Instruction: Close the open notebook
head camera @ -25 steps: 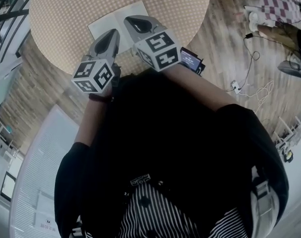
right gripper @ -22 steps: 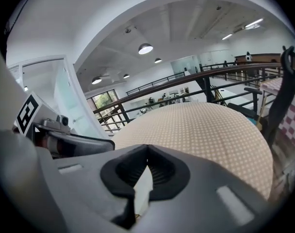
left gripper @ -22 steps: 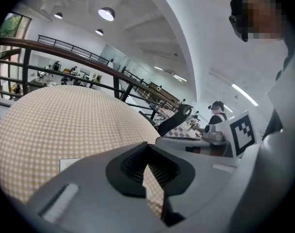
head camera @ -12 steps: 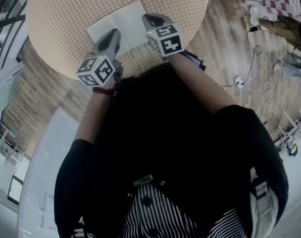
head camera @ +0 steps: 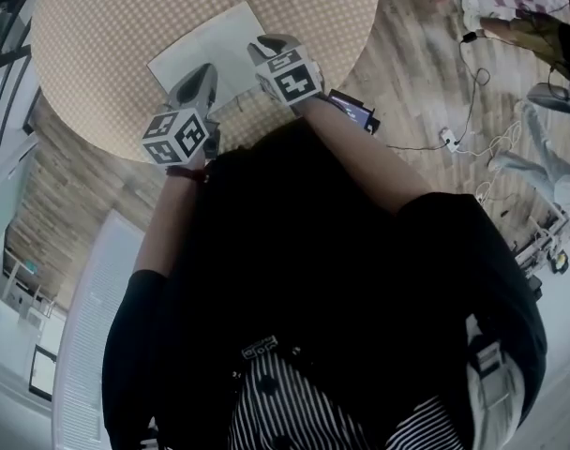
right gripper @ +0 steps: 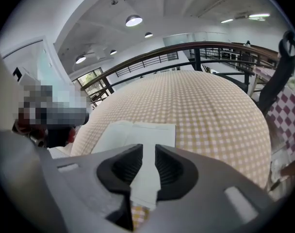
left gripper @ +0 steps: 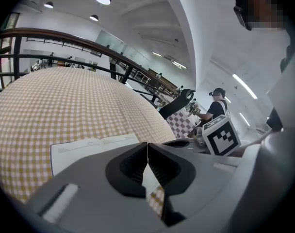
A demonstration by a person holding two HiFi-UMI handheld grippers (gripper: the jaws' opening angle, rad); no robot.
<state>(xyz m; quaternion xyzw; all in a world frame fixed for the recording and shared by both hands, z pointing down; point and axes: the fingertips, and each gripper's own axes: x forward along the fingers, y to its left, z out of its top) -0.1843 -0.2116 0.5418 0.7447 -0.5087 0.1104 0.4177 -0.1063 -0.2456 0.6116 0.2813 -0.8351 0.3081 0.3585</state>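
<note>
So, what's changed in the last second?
Both the left gripper and right gripper have come down toward the open notebook. The right gripper's fingers have just been opening, nothing between them. The left's are shut; the notebook stays open, flat on the table.

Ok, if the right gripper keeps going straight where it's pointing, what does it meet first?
Probably the open notebook, near its closer edge, though depth is unclear. The right gripper points down at its pages; its fingers have just been opening, with nothing between them.

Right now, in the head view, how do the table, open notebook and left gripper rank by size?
Largest: table.
Next: notebook.
Smallest: left gripper, though it is nearer the camera, so that pair is unsure.
</note>
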